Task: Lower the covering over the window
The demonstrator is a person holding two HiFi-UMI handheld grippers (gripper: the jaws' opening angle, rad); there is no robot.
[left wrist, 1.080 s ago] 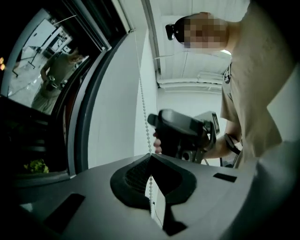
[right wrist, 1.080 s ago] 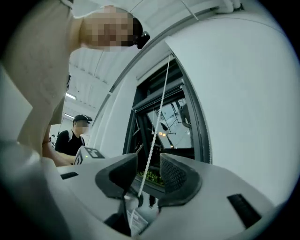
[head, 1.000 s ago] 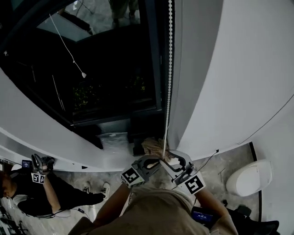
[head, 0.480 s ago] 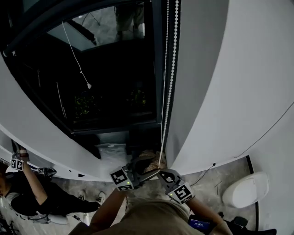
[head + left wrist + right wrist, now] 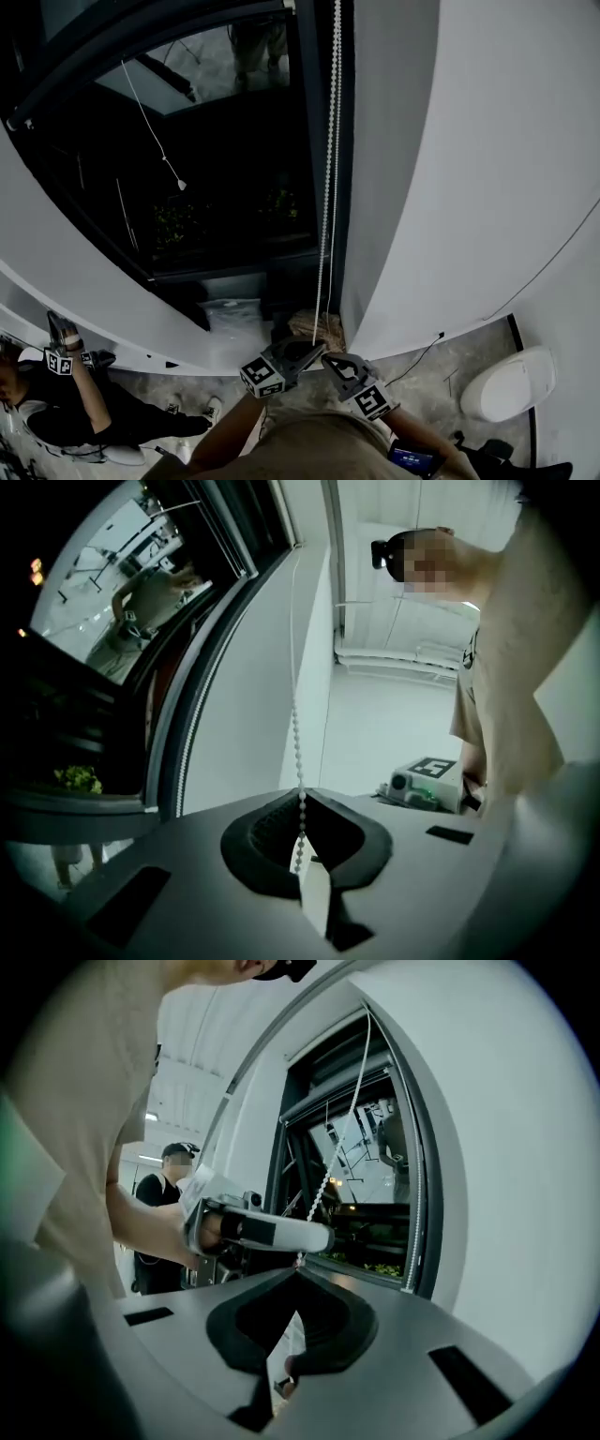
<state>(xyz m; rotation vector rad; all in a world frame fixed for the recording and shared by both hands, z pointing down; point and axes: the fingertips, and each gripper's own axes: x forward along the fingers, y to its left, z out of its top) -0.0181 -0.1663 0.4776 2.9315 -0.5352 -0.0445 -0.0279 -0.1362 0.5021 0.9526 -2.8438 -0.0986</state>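
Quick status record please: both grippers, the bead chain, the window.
left gripper: grey two-jaw left gripper, jaws just closed, shut on the white bead chain
right gripper: grey two-jaw right gripper, shut on the same chain at its jaw tips
chain: hangs straight down along the right edge of the dark window
gripper spacing: tips close together, low on the chain

**A bare test room or lab, not a home**

Plain white walls [image 5: 487, 169] flank a tall dark-framed window [image 5: 234, 169] with a bead chain [image 5: 325, 187] at its right edge; the floor [image 5: 450, 361] is mottled grey, with a loose cable [image 5: 419, 349] at the wall's foot; a second person [image 5: 66, 412] sits low, holding up a marker cube [image 5: 58, 362]; exposed pipes [image 5: 394, 656] run overhead.
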